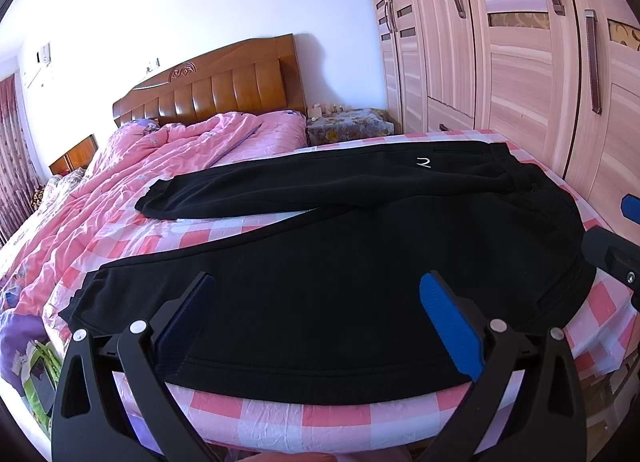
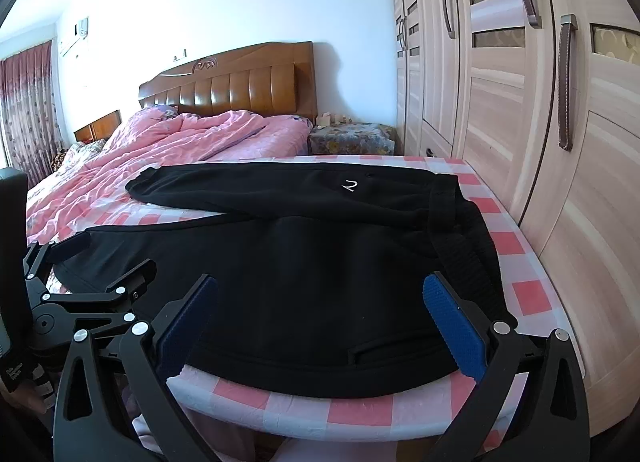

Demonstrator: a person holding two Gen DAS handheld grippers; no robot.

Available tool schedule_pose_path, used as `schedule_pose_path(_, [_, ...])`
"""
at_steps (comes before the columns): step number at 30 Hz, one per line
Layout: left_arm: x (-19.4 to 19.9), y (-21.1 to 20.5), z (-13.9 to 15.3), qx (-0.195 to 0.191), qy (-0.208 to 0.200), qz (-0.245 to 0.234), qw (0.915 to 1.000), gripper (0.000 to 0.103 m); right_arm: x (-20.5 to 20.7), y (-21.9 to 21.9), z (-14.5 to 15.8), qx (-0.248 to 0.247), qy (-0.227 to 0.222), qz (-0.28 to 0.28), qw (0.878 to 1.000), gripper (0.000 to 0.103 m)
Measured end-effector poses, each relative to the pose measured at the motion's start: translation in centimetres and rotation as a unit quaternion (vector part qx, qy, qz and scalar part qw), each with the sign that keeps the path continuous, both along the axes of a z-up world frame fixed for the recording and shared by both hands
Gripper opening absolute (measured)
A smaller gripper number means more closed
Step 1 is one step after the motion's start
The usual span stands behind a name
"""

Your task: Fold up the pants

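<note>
Black pants lie spread flat on the pink-and-white checked sheet at the foot of the bed, legs apart, waistband to the right, a small white logo on the far leg. My left gripper is open and empty, hovering over the near leg. My right gripper is open and empty over the near hip, by the waistband. The pants also show in the right wrist view. The left gripper shows at the left edge of the right wrist view.
A crumpled pink duvet covers the far bed below a wooden headboard. A wardrobe stands close along the right side. A cloth-covered nightstand stands by the headboard. Bags lie on the floor at the lower left.
</note>
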State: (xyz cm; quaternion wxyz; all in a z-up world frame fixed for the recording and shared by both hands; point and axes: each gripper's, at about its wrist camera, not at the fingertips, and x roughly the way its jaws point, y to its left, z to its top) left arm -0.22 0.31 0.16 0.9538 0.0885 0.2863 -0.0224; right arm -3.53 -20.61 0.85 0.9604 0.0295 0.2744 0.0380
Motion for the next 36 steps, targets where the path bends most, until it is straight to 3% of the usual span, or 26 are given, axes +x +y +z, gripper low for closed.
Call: schedule_pose_path(36, [0.01, -0.4, -0.91, 0.004, 0.001, 0.0, 1.0, 0.102, -0.37, 0.51, -0.08, 0.004, 0.003, 0.006, 1.0, 0.099])
